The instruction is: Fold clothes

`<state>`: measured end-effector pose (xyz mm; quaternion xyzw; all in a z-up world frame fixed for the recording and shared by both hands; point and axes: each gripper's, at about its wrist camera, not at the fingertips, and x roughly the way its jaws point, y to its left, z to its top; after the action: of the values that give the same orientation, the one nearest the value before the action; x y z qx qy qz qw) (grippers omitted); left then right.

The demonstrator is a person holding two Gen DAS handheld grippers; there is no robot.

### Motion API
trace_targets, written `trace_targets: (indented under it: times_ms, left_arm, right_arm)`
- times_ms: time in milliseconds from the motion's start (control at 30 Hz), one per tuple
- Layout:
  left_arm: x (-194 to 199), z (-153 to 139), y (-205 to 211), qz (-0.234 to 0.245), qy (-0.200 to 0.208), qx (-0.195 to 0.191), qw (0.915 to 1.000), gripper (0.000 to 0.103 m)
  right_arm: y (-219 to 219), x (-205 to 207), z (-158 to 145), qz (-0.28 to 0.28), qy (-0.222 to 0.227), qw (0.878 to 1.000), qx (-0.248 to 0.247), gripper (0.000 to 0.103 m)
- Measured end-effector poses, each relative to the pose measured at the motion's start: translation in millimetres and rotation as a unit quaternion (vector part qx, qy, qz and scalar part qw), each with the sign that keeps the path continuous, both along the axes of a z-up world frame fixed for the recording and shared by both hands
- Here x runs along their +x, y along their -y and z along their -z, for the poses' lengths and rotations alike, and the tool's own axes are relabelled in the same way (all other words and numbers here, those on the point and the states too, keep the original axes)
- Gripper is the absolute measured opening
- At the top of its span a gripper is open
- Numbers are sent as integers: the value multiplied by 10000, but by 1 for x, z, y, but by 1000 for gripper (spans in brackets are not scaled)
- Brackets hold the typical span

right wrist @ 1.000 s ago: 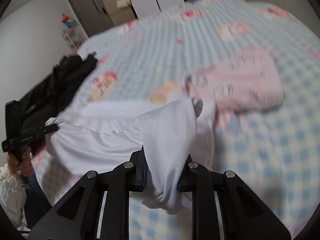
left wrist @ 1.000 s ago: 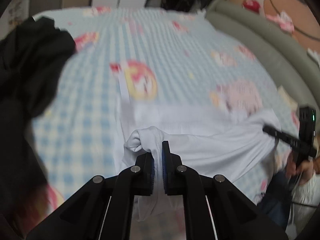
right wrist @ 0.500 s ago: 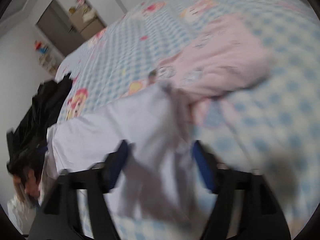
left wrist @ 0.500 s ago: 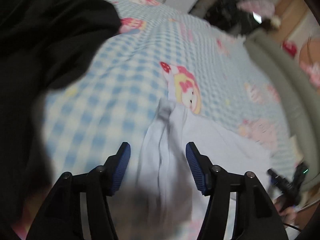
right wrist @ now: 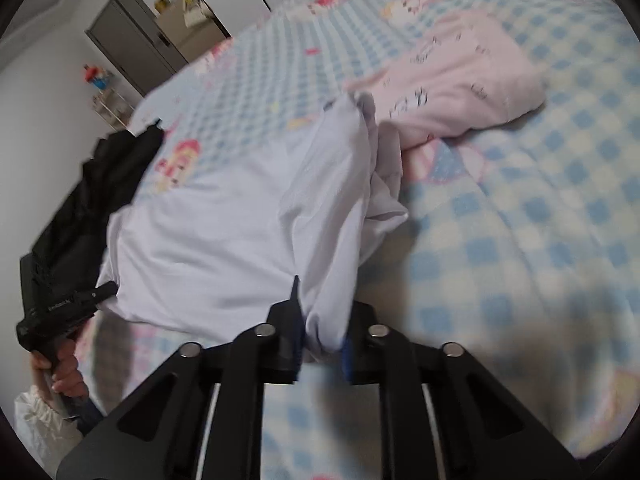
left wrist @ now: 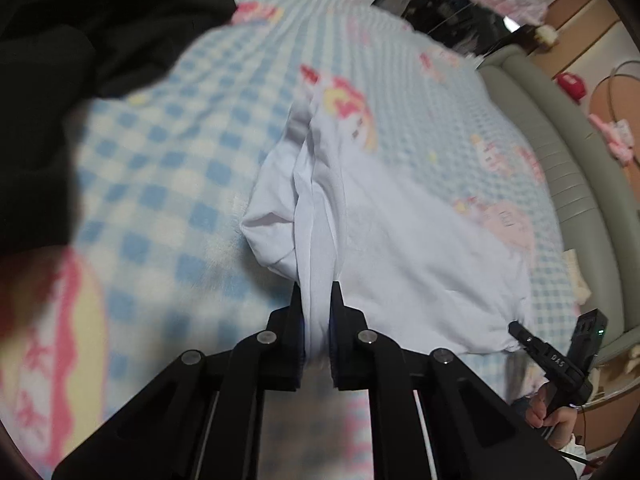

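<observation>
Item: white garment (left wrist: 392,248), spread across the near part of a blue-checked bedspread (left wrist: 168,184), one near corner held at each side. Left gripper (left wrist: 318,320): jaws closed on a bunched fold of the white cloth, which rises between them toward the far edge. Right gripper (right wrist: 320,320): jaws likewise clamped on a gathered corner, cloth draping out over the tips. Adjacent items: pink garment (right wrist: 452,80), lying just beyond the white one on the right and touching its far corner; black clothing (left wrist: 80,32), heaped at the left edge of the bed, apart from the white cloth. Condition: the span between the two grips sags and is wrinkled; the frames are motion-blurred. Step in hand, as judged: carrying the near edge over for a fold. Handling notes: keep both grips level and draw them gently apart to take out slack; lay the edge down square to the far hem; avoid dragging the pink garment along; release only once the cloth lies flat.
</observation>
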<state>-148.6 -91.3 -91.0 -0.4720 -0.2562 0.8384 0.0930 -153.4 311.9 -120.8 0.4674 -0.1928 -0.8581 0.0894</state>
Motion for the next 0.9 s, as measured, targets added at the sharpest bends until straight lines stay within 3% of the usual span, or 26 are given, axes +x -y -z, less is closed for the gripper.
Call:
trace_targets:
  times_ms: [233,333,400,500,600,700,767,800,900]
  left_arm:
    - [66,-16,18,79,12,-36,10000,7]
    - [98,-8,37,65,148,95,9998,7]
    - [111,10,44,-35,299,-298,9991,6]
    - [117,35,60,-256,663,-3,9975,6]
    - [120,22,64,-293,423,-29,9987,7]
    - [118,-1,61,-215,5,-240,9995,7]
    - [113,-11,59,-126,-159,-62,9998,13]
    - [107,-12,55,-95,-210,-74,9997,22]
    - [80,-8,41,165,-173,-162,9996,24]
  right_arm:
    - [6,59,-21,32,-162,9994,-302,10]
    - [3,87,-17,-25,-27,9999,-139,10]
    - [0,102,-6,-59,162,9999,1,11]
    - [-2,114,10,-5,434,9983,385,15]
    - [-3,110,13,126,678,9972,274,21]
    - [-3,112,-10,178,381,9970,644,24]
    - [-8,113,-23,311,194,9959,828,24]
    - [-10,111,-24,373,177,9946,954,24]
    - [-11,103,-19,371,167,9938,1038,26]
